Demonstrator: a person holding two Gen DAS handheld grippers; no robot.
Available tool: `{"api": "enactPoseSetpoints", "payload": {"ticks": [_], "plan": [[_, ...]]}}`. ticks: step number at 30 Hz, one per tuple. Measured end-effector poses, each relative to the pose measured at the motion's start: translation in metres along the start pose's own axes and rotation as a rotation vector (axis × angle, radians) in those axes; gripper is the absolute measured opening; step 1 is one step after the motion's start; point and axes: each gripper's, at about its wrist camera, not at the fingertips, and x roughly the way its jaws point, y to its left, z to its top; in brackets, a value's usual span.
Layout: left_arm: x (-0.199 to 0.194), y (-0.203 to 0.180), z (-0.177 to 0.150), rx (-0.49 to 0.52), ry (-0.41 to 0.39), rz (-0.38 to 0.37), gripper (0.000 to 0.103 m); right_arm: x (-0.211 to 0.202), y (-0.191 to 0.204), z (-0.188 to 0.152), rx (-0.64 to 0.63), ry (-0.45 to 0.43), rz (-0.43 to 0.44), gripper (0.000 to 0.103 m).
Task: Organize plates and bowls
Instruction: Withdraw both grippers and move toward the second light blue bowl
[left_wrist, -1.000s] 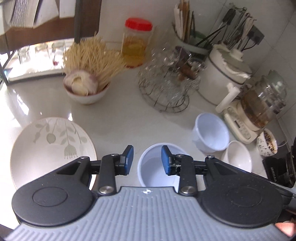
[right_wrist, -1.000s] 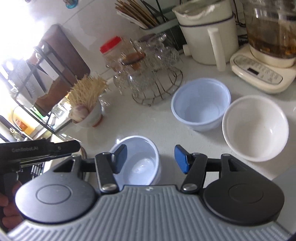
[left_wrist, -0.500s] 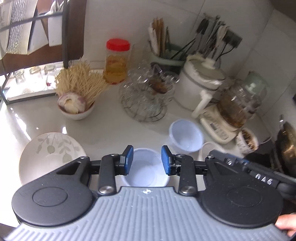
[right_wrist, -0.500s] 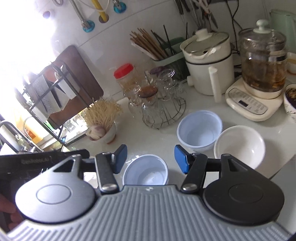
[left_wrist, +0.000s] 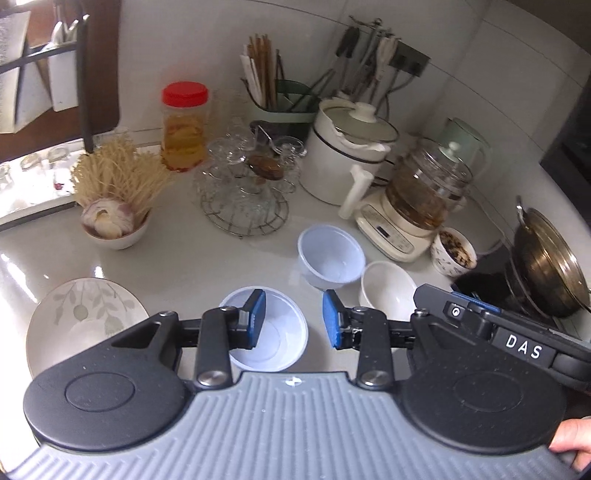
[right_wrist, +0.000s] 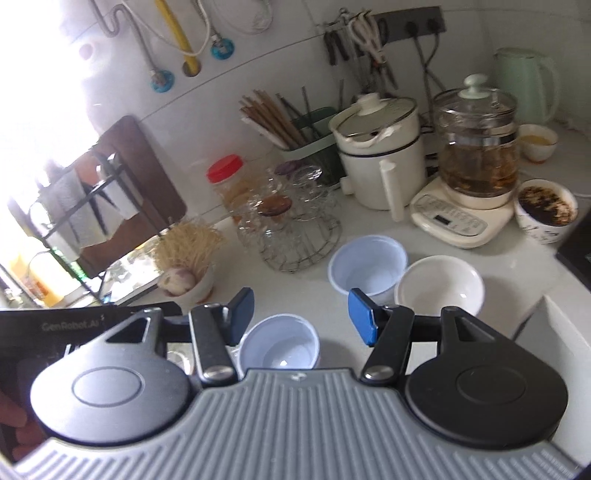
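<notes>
A pale blue bowl (left_wrist: 280, 339) stands upright on the white counter below my left gripper (left_wrist: 293, 318), which hovers above it, open and holding nothing. The same bowl (right_wrist: 280, 343) shows under my right gripper (right_wrist: 303, 314), also open and empty. Farther back a second pale blue bowl (left_wrist: 330, 256) (right_wrist: 367, 269) and a white bowl (left_wrist: 388, 291) (right_wrist: 439, 290) sit side by side, touching. A leaf-patterned plate (left_wrist: 81, 321) lies at the left. The right gripper's body (left_wrist: 517, 343) juts in at the right of the left wrist view.
At the back stand a bowl of garlic and dry noodles (left_wrist: 114, 206), a wire rack of glasses (left_wrist: 245, 192), a red-lidded jar (left_wrist: 184, 125), a white pot (left_wrist: 347, 162) and a glass kettle (left_wrist: 417, 199). A filled cup (left_wrist: 454, 251) and a pan lid (left_wrist: 550, 266) stand right.
Both grippers have risen and drawn back from the near blue bowl, so the bowls look smaller and more of the counter shows. The jaws stand as before.
</notes>
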Motion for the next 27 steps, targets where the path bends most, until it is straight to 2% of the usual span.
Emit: {"api": "enactPoseSetpoints", "payload": {"ticks": [7,13,16,19,27], "plan": [[-0.006,0.015,0.002,0.040,-0.002,-0.077,0.039,-0.008,0.024,-0.016,0.029,0.000,-0.085,0.060],[-0.015,0.035,0.003,0.060,-0.019,-0.110,0.039,-0.015,0.041,-0.034,0.047,-0.003,-0.143,0.059],[-0.013,0.047,0.004,0.045,0.002,-0.122,0.039,-0.021,0.043,-0.040,0.071,-0.004,-0.178,0.059],[-0.011,0.051,0.004,0.072,0.018,-0.129,0.039,-0.025,0.044,-0.042,0.089,-0.018,-0.204,0.059],[0.010,0.050,0.003,0.099,0.085,-0.163,0.039,-0.016,0.040,-0.040,0.125,-0.026,-0.226,0.059]]}}
